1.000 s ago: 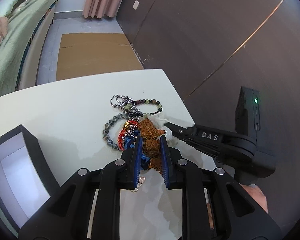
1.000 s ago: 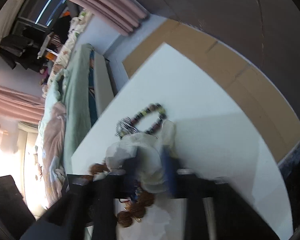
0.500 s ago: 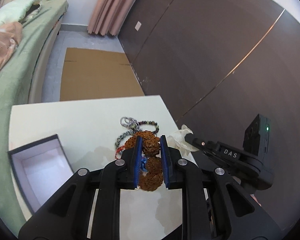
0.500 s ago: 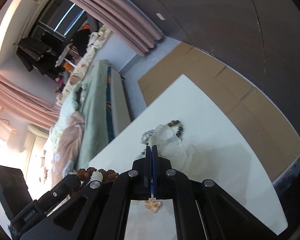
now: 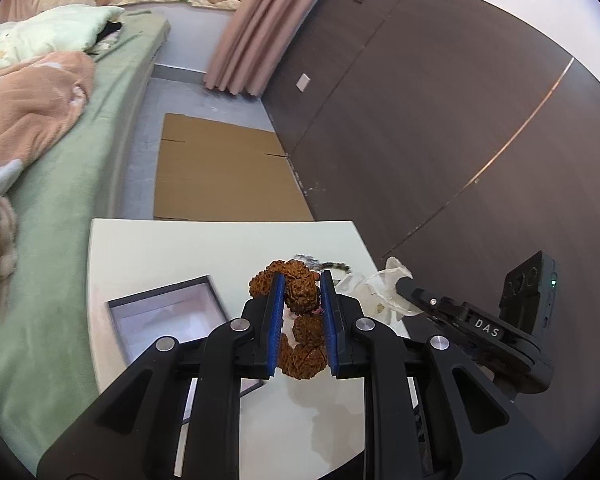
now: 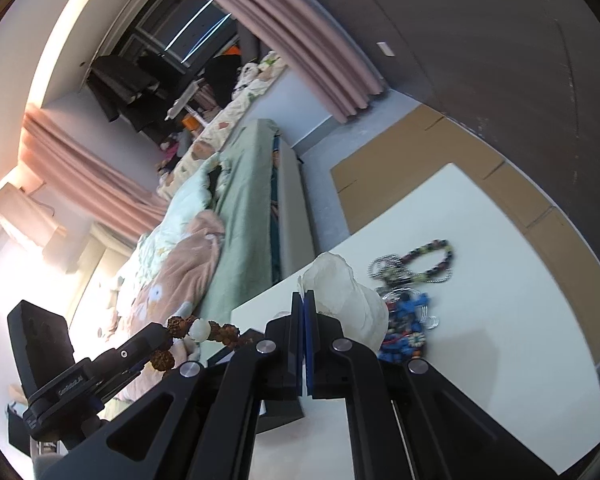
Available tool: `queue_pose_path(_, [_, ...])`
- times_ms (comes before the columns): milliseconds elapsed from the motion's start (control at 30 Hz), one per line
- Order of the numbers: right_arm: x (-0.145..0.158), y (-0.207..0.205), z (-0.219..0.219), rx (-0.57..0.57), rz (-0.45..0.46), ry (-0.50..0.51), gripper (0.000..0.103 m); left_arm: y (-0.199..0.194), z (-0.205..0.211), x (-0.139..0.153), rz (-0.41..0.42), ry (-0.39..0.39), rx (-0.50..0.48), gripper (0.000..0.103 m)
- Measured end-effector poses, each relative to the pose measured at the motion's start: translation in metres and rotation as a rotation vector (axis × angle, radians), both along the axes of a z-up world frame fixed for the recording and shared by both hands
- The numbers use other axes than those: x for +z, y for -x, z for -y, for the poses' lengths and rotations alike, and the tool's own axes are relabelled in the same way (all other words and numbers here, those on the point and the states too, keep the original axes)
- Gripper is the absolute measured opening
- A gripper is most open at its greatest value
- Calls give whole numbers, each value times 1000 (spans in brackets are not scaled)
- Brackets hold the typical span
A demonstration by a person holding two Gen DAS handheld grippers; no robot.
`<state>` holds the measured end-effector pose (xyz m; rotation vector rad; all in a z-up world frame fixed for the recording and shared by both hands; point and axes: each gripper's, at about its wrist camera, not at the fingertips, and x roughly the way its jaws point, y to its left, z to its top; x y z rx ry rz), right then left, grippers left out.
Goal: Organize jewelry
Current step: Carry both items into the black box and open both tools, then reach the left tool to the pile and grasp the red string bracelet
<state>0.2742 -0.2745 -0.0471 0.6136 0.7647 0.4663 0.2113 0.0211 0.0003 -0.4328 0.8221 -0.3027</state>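
Left gripper (image 5: pixel 300 300) clamping a brown seed-bead bracelet (image 5: pixel 300 320) between its blue pads (image 5: pixel 275 316), holding it lifted above the white tabletop (image 5: pixel 172 248). Bracelet dangling in a loop, with one white bead showing in the right wrist view (image 6: pixel 200 330). Right gripper (image 6: pixel 304 308) pinching a crumpled clear plastic bag (image 6: pixel 348 292), jaws pressed nearly together on its edge, bag hanging off the tabletop. Showing "DAS" in white letters on the right gripper's finger (image 5: pixel 486 328) in the left wrist view, beside a green light glowing on its body. Carrying lettering on the left gripper's finger too in the right wrist view, too small and tilted to read with confidence.

Sitting open on the tabletop, just left of the held bracelet: a dark box (image 5: pixel 164 312) with a pale lining. Lying in a heap on the tabletop to the right of the bag: a dark multicoloured bead bracelet (image 6: pixel 432 256), a silver ball chain (image 6: pixel 392 270), and blue and red beaded pieces (image 6: pixel 408 320) touching one another. Stretching behind the tabletop: a bed with green bedding (image 5: pixel 80 160), flattened cardboard (image 5: pixel 224 176) on the floor, pink curtains (image 5: pixel 256 24).
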Motion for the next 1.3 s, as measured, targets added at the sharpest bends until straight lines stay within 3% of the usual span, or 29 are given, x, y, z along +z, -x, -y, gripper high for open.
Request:
queue_pose_path(233, [7, 7, -38, 64, 33, 5, 1, 9, -31, -13, -52, -20, 16, 19])
queue_pose_path(300, [7, 8, -50, 86, 38, 3, 1, 10, -41, -17, -68, -31, 43, 43])
queue_pose_path(333, [7, 8, -55, 94, 40, 2, 1, 13, -49, -18, -66, -39, 71, 66])
queue_pose_path(467, [5, 10, -80, 142, 43, 1, 1, 19, -75, -16, -54, -41, 133, 70])
queue_pose_path(567, [4, 12, -101, 181, 45, 11, 1, 22, -89, -15, -52, -69, 180, 81])
queue_pose_path(800, [0, 12, -143, 275, 30, 59, 7, 24, -105, -14, -45, -59, 209, 93])
queue_pose_path(833, [-3, 11, -150, 301, 8, 66, 13, 23, -104, -14, -47, -59, 210, 93])
queue_pose_path(867, [-6, 10, -151, 311, -4, 63, 41, 23, -104, -15, -50, -58, 210, 93])
queue_pose_path(933, [-4, 12, -147, 283, 7, 65, 78, 22, -103, -15, -53, -56, 210, 93])
queue_pose_path(1033, [2, 13, -130, 232, 34, 80, 78, 20, -98, -14, -50, -60, 203, 95])
queue_pose_path(1300, [4, 12, -71, 115, -23, 113, 78, 13, -65, -13, -46, -70, 143, 96])
